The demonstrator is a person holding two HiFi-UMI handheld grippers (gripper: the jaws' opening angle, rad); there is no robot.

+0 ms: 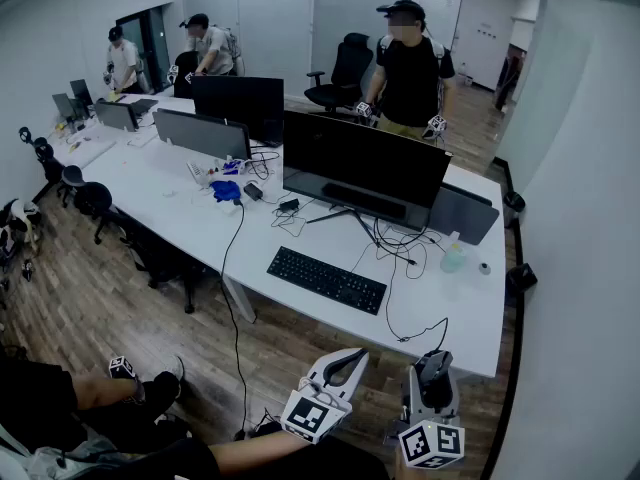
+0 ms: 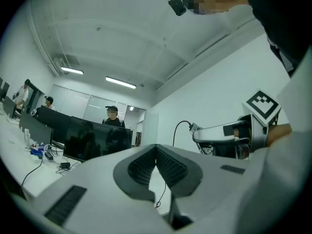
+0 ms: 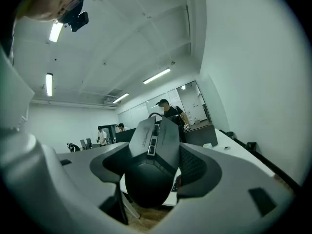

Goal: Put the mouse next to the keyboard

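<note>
A black mouse (image 1: 434,368) (image 3: 155,167) sits between the jaws of my right gripper (image 1: 433,358) (image 3: 157,155), which is shut on it and holds it in the air, off the near edge of the white desk (image 1: 470,328). Its cable (image 1: 425,333) runs up to the desk. The black keyboard (image 1: 326,279) lies on the desk in front of a big monitor (image 1: 365,168), to the upper left of both grippers. My left gripper (image 1: 352,360) (image 2: 156,149) is shut and holds nothing, just left of the right one.
Tangled cables (image 1: 400,248), a pale bottle (image 1: 453,258) and a small round thing (image 1: 485,268) lie right of the keyboard. More monitors (image 1: 238,98) and clutter fill the desk's left. A person (image 1: 410,68) stands behind the desk. Below are wooden floor and the holder's legs (image 1: 130,408).
</note>
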